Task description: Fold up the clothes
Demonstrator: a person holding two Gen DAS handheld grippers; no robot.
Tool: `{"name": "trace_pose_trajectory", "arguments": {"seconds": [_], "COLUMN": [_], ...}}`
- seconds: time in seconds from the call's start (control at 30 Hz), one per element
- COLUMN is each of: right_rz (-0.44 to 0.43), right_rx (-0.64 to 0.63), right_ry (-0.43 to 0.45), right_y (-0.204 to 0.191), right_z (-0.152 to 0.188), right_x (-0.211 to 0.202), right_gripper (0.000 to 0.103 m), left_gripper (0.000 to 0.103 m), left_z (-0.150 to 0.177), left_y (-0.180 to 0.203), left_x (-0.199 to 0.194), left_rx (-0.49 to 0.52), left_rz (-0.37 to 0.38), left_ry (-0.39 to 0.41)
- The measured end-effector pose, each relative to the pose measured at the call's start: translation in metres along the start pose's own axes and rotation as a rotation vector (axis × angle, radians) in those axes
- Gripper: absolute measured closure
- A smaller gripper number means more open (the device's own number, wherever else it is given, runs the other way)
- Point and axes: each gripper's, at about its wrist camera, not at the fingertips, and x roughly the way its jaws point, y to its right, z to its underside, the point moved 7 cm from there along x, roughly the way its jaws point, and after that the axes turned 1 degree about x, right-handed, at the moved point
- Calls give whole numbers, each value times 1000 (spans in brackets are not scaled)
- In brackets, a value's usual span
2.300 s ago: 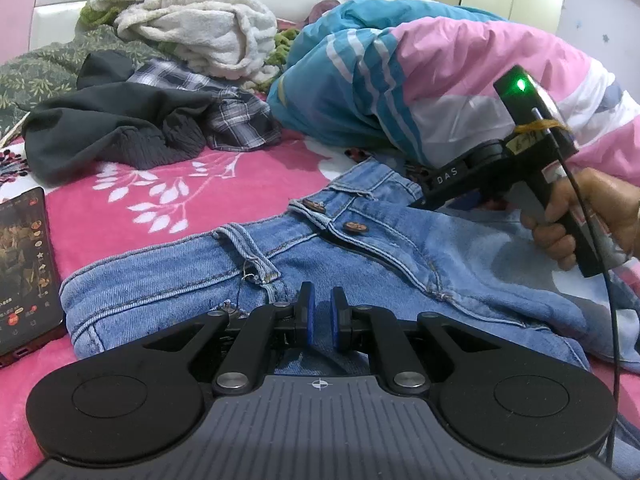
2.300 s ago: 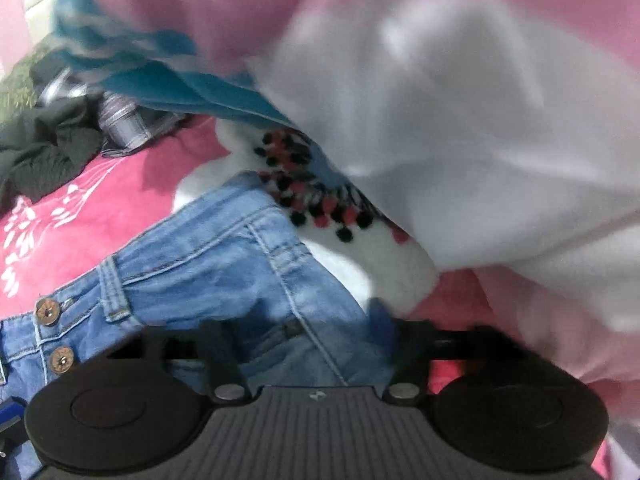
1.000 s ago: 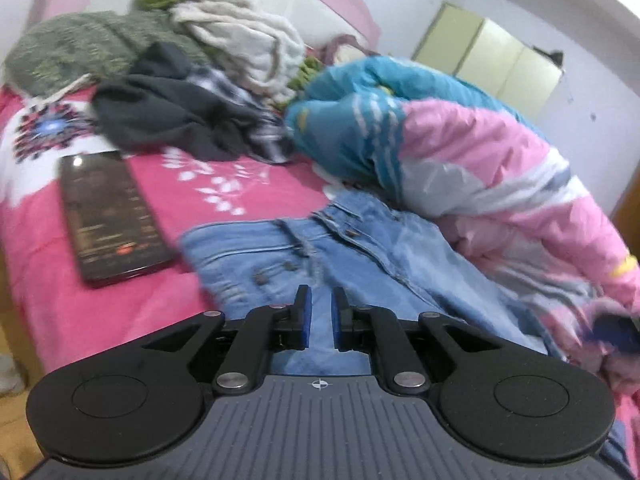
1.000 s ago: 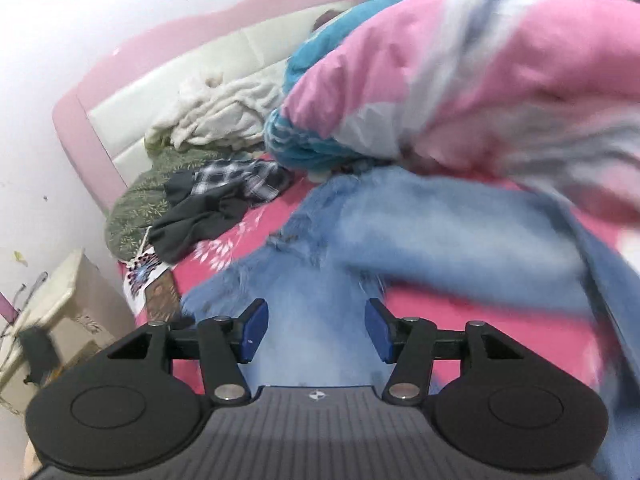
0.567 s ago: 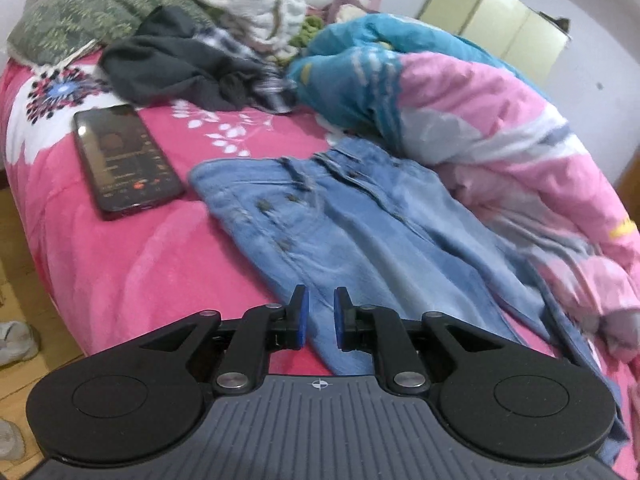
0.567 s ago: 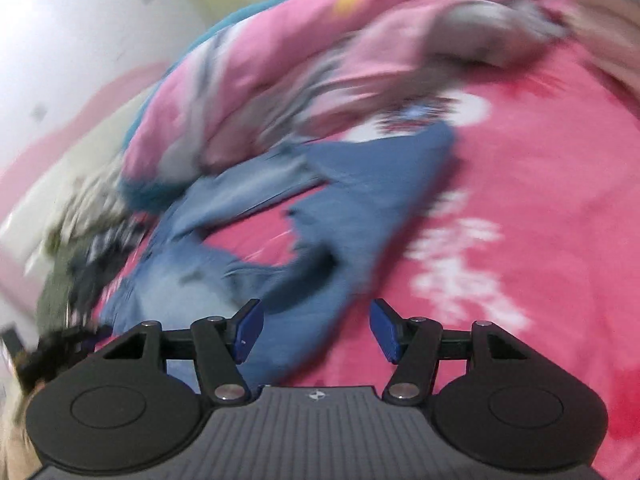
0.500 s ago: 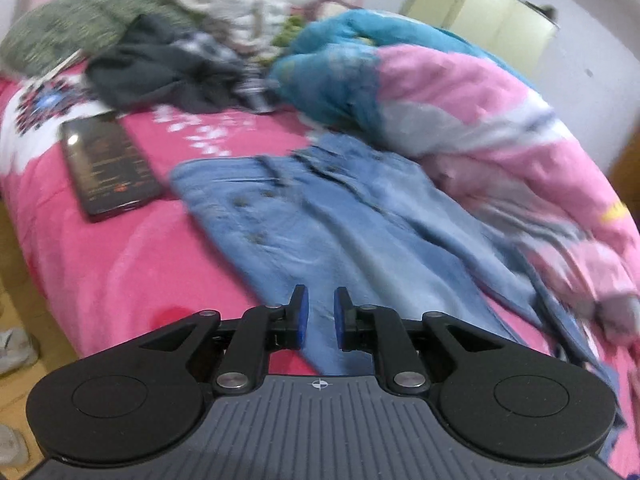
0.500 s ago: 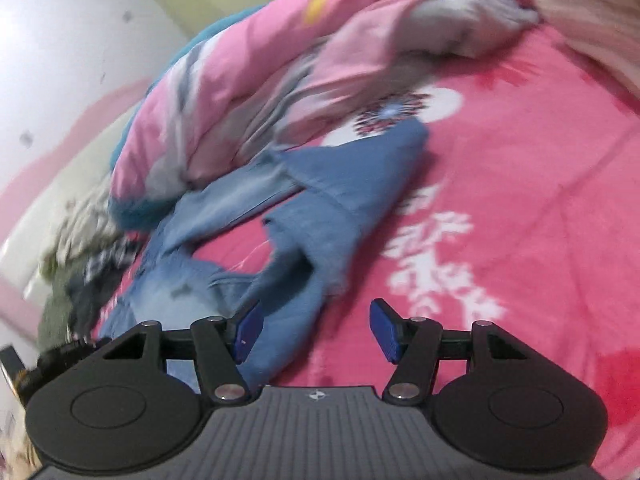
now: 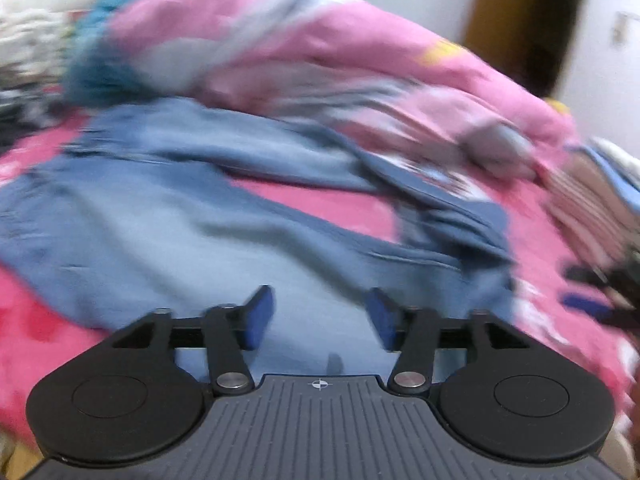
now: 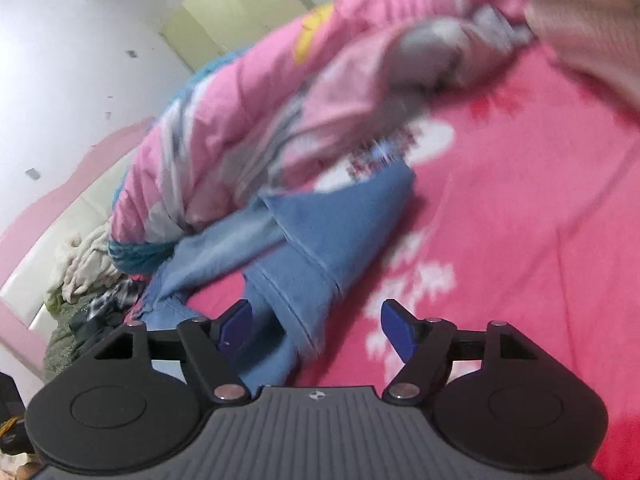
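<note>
Left gripper (image 9: 320,318): blue pads spread wide apart, nothing between them, poised just above pale denim. Under and ahead of it, the jeans (image 9: 160,220), laid flat across the pink bedspread (image 9: 344,208), blurred by motion. Two legs forking away from the wide upper part, a wedge of bare bedspread showing between them. Far leg running along the foot of the rumpled pink, white and teal duvet (image 9: 280,48), touching it or slightly tucked under; cannot tell which. Beyond the duvet, a brown door (image 9: 524,28) in a white wall.

Right gripper (image 10: 314,326): pads likewise spread wide, empty, held over the near leg end of the jeans (image 10: 320,248). Darker hem lying just ahead of and between the open pads, creased, with a fold along its length. Other leg angling off toward the duvet (image 10: 260,112). To the right, open bedspread (image 10: 520,220) with white flower prints. At the far head end of the bed, a heap of pale and dark clothes (image 10: 92,272) against the white headboard (image 10: 60,240), well apart from the jeans. Pale yellow-green cupboard (image 10: 224,12) against the wall behind.
</note>
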Motion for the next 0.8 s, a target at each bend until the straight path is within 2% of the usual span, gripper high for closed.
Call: {"name": "trace_pose_trajectory", "arguments": {"seconds": [0.03,0.1,0.23,0.27,0.3,0.37,0.4,0.43,0.47,0.5,0.57,0.63,0.67,0.8], "right_rz": [0,54,81,82,94,110,101,90,78,66,51,47,47,80], "right_rx": [-34,-106,-210,-232,-245,-256,-247,-238,-231,-223,-201,-174,-164,-183], "right_ry": [11,32,31,16,-5,-43,-40,-35,-22,-9,18,41,50,82], "right_y": [-3,-6,-7,-7,-4,3,4,5,5,4,5,8,9,14], "right_z": [-3,-9,-18,-19,-18,-14,-14,-15,-19,-22,-31,-42,-48,-75], "right_x": [3,13,40,48,57,72,72,71,67,64,58,55,55,67], "right_gripper": [28,30,40,49,66,84,87,89,91,95,96,96,96,97], "left_gripper": [36,35,35,35,35,36,36,43,60,68,81,92,96,98], "left_z": [1,4,10,12,13,14,14,15,16,16,16,14,13,9], "left_y": [13,36,67,73,75,79,78,77,74,71,64,59,57,49], "left_x": [6,19,46,52,57,66,69,70,71,73,76,71,68,56], "left_rx": [33,94,179,196,210,237,240,241,234,222,197,189,185,171], "left_rz": [34,84,111,109,100,81,78,76,73,75,79,93,101,131], "left_ry": [-9,-28,-53,-58,-58,-56,-52,-48,-48,-60,-86,-77,-72,-51]}}
